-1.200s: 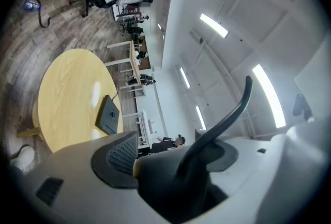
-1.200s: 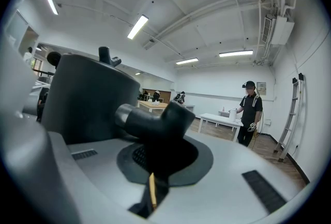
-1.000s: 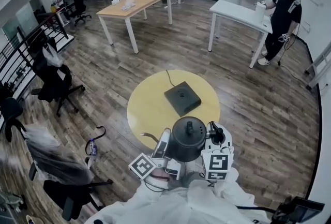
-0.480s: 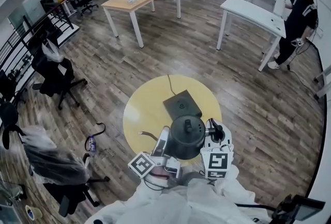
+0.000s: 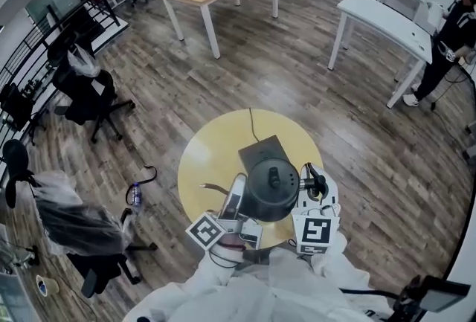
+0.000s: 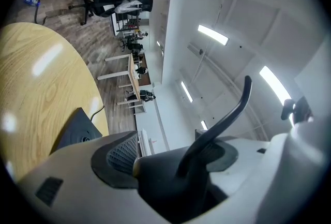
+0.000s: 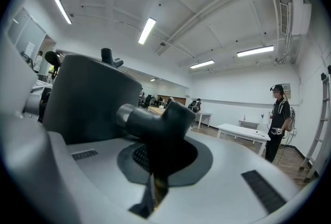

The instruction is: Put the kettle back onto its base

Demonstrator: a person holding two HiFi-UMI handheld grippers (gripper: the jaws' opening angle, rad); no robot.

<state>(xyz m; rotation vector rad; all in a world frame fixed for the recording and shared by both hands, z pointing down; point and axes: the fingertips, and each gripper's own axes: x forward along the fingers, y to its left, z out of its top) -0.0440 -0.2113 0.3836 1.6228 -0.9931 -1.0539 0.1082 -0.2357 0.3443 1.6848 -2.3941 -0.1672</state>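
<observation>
Right tool (image 5: 311, 185) half behind kettle (image 5: 269, 192); base (image 5: 256, 153) part-covered.

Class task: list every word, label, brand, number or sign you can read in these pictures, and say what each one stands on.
No readable words or numbers anywhere in these views.
Left marker cube: a black-and-white square pattern, not text.
Right marker cube: the same kind of pattern, not text.
Kettle: no label or brand shows.
Base: no print can be made out.
</observation>
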